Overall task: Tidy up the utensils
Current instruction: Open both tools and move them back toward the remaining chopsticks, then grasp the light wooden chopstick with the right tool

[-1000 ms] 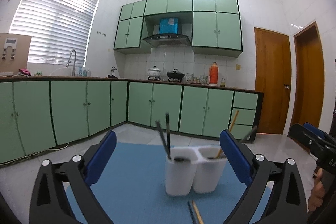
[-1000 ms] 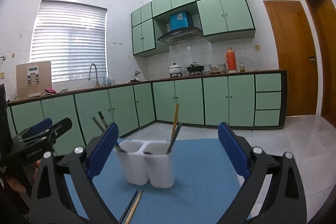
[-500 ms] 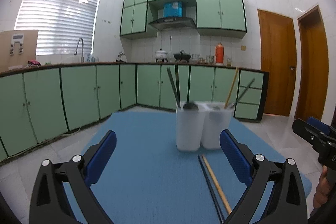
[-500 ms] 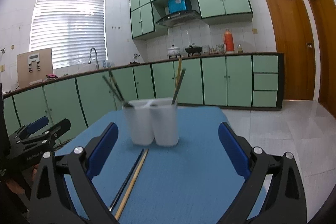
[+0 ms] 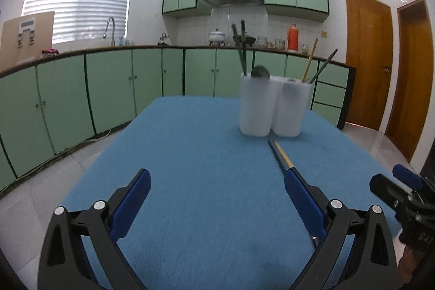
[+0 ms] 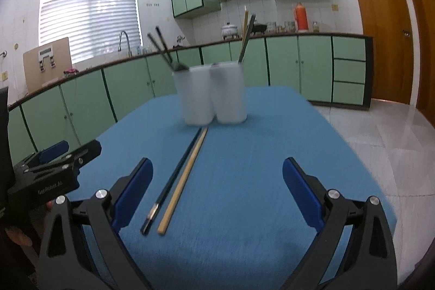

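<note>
Blue mat (image 6: 272, 143) lies bare around both spread, empty tongs (image 5: 216, 204) (image 6: 217, 195), chopsticks (image 6: 179, 178) between them and the holder (image 6: 210, 94).

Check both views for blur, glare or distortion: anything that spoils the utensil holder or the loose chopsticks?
Left wrist: white holder smeared by motion blur; fisheye bends the counter. Right wrist: holder equally smeared, loose chopsticks sharper near the camera; window blinds blown out; no harsh shadows.

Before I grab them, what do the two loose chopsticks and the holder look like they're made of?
Pale chopstick: looks like bamboo or wood, matte tan. Dark chopstick: black, with a shiny metallic-looking band near one end; could be lacquered wood, plastic or metal. Holder: frosted, milky white, probably plastic; blurred here.
</note>
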{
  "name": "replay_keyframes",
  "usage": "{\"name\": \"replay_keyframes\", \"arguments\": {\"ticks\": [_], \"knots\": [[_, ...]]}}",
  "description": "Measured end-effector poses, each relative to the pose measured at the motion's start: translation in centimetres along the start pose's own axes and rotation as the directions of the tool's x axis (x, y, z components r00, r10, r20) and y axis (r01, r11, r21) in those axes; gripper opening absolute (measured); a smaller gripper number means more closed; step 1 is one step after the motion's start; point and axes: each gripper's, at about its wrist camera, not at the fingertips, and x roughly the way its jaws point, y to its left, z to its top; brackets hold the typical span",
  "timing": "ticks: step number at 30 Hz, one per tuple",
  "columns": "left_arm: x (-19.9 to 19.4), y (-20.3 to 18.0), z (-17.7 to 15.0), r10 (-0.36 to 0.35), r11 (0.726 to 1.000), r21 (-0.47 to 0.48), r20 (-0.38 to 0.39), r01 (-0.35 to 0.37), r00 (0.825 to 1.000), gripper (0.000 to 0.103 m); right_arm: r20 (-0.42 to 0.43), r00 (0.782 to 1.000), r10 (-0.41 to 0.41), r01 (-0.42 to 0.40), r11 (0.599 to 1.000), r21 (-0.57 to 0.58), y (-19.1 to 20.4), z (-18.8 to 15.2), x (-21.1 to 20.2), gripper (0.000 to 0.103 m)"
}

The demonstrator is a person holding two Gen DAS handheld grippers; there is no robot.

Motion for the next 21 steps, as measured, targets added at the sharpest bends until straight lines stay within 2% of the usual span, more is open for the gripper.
{"name": "replay_keyframes", "arguments": {"ticks": [4, 6, 7, 12, 16, 21], "knots": [[0.1, 0.4, -0.9, 0.011, 1.0, -0.003, -0.029, -0.011, 1.0, 0.097, -0.014, 1.0, -0.006, 0.006, 1.0, -0.018, 1.1, -1.4, 0.2, 0.093], [0.3, 0.6, -1.4, 0.015, 1.0, -0.005, -0.044, -0.016, 0.999, 0.097, -0.024, 1.0, -0.013, 0.012, 0.999, -0.034, 1.8, -2.3, 0.4, 0.088], [0.4, 0.7, -1.6, 0.017, 1.0, -0.007, -0.053, -0.017, 0.998, 0.097, -0.031, 0.999, -0.016, 0.015, 0.999, -0.041, 2.0, -2.6, 0.5, 0.082], [0.4, 0.9, -2.6, 0.019, 1.0, -0.013, -0.077, -0.02, 0.997, 0.097, -0.058, 0.998, -0.03, 0.027, 0.999, -0.047, 2.8, -4.4, 0.8, 0.073], [0.3, 1.0, -3.0, 0.019, 1.0, -0.011, -0.088, -0.02, 0.996, 0.096, -0.054, 0.998, -0.045, 0.042, 0.997, -0.059, 3.6, -4.8, 0.7, 0.064], [0.0, 1.1, -3.2, 0.021, 1.0, -0.011, -0.086, -0.022, 0.996, 0.096, -0.058, 0.998, -0.026, 0.022, 0.997, -0.068, 4.3, -5.1, 0.6, 0.049]]}}
